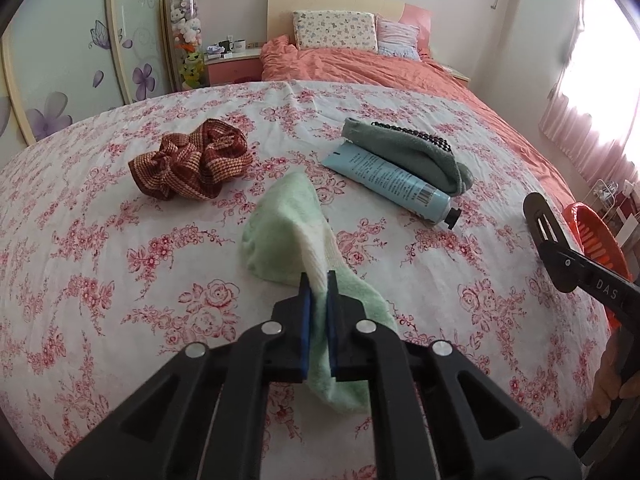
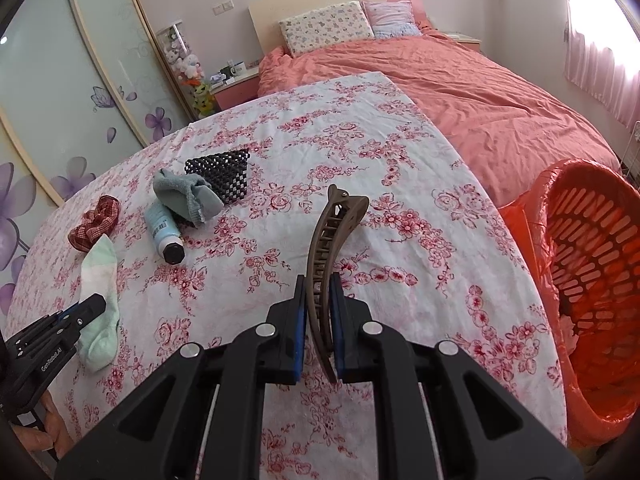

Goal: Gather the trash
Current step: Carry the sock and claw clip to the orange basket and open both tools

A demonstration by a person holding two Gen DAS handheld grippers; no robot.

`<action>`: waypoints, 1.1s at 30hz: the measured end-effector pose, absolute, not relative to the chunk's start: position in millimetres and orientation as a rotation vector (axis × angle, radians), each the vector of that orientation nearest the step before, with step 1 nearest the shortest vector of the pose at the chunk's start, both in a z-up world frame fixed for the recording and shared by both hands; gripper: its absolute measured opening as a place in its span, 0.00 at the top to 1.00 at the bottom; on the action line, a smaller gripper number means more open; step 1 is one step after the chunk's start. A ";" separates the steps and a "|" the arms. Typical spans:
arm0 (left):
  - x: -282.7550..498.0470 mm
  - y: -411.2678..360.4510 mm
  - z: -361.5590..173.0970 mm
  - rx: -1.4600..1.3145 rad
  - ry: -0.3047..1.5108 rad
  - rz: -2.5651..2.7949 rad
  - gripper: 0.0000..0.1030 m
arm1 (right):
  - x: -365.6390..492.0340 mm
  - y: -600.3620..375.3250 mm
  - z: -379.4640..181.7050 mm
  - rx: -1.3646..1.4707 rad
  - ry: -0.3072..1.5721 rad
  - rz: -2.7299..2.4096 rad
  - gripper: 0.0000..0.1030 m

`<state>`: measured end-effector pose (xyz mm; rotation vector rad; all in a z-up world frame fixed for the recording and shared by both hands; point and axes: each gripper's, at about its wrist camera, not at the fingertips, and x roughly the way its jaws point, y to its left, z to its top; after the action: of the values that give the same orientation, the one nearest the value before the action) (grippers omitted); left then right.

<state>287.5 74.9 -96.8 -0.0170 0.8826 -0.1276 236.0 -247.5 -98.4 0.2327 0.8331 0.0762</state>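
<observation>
My left gripper (image 1: 316,280) is shut on a pale green sock (image 1: 286,228) that lies on the floral sheet; the sock also shows in the right wrist view (image 2: 100,276). My right gripper (image 2: 318,284) is shut on a brown hair clip (image 2: 332,232) held above the sheet. A blue tube with a black cap (image 1: 394,180) lies next to a grey-green sock (image 1: 416,152) and a black beaded mat (image 2: 224,174). A red checked scrunchie (image 1: 192,158) lies to the left. An orange basket lined with an orange bag (image 2: 592,280) stands at the right of the bed.
The floral sheet (image 2: 400,220) covers the near part of the bed; a coral duvet (image 2: 480,96) and pillows (image 2: 326,26) lie behind. A wardrobe with purple flowers (image 2: 60,92) is at the left, with a nightstand (image 1: 232,64) by the headboard.
</observation>
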 end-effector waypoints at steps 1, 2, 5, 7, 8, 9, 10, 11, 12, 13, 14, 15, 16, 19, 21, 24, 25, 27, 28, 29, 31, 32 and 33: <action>285.9 74.7 -93.8 -0.011 0.874 -0.125 0.93 | 233.8 -247.2 -96.1 0.229 0.826 0.077 0.89; 284.5 74.3 -91.5 -0.008 0.869 -0.124 0.93 | 229.3 -247.6 -91.9 0.223 0.814 0.079 0.89; 278.0 71.2 -78.7 0.013 0.838 -0.128 0.93 | 221.1 -248.6 -82.1 0.214 0.789 0.088 0.89; 273.1 66.8 -70.5 0.023 0.820 -0.139 0.93 | 214.9 -250.5 -75.6 0.216 0.772 0.093 0.89; 271.5 64.3 -67.2 0.026 0.813 -0.143 0.93 | 210.8 -253.2 -71.5 0.222 0.762 0.094 0.89; 268.4 60.9 -62.7 0.030 0.804 -0.152 0.93 | 209.2 -254.8 -68.9 0.226 0.758 0.094 0.89; 266.0 57.4 -59.4 0.033 0.797 -0.159 0.93 | 207.0 -256.8 -66.6 0.230 0.753 0.094 0.89; 263.0 53.4 -55.4 0.036 0.789 -0.169 0.93 | 202.9 -259.6 -62.8 0.234 0.745 0.093 0.89; 259.9 49.1 -51.2 0.040 0.780 -0.182 0.93 | 200.2 -261.4 -60.7 0.233 0.740 0.091 0.89; 257.7 45.5 -47.9 0.042 0.774 -0.194 0.93 | 196.4 -263.5 -57.7 0.229 0.733 0.087 0.89; 254.1 40.2 -42.8 0.044 0.765 -0.210 0.93 | 195.0 -265.1 -56.2 0.226 0.729 0.085 0.89; 252.3 35.8 -39.6 0.045 0.759 -0.220 0.93 | 191.8 -267.8 -53.6 0.225 0.722 0.082 0.89; 250.4 31.6 -35.9 0.046 0.752 -0.232 0.93 | 189.0 -270.2 -51.2 0.226 0.715 0.079 0.89; 243.5 14.5 -24.3 0.050 0.730 -0.275 0.93 | 177.5 -281.9 -42.7 0.230 0.688 0.066 0.89; 238.5 0.9 -17.7 0.059 0.715 -0.305 0.93 | 172.1 -289.1 -38.1 0.234 0.674 0.057 0.89; 232.3 -20.6 -9.7 0.072 0.700 -0.351 0.93 | 164.5 -303.7 -33.4 0.250 0.657 0.040 0.89; 230.9 -27.2 -7.9 0.076 0.697 -0.364 0.93 | 161.5 -308.7 -32.4 0.255 0.651 0.033 0.89; 227.8 -44.0 -4.6 0.083 0.692 -0.399 0.93 | 154.4 -320.5 -29.6 0.263 0.635 0.014 0.89; 226.9 -50.9 -3.4 0.085 0.691 -0.415 0.93 | 151.7 -326.9 -28.4 0.266 0.627 0.002 0.89; 225.9 -60.1 -2.2 0.086 0.690 -0.434 0.93 | 149.6 -332.3 -28.1 0.269 0.623 -0.006 0.89; 223.7 -78.4 -0.5 0.087 0.689 -0.477 0.93 | 144.9 -344.1 -27.3 0.277 0.613 -0.024 0.89; 222.9 -87.9 0.2 0.087 0.689 -0.500 0.93 | 142.8 -350.2 -27.0 0.281 0.607 -0.036 0.89; 221.6 -98.7 1.1 0.089 0.689 -0.524 0.93 | 140.4 -357.1 -26.5 0.285 0.601 -0.049 0.89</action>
<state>221.6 -98.7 1.1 0.0888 0.6888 -0.5241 140.4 -357.1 -26.5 0.2851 0.6010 -0.0489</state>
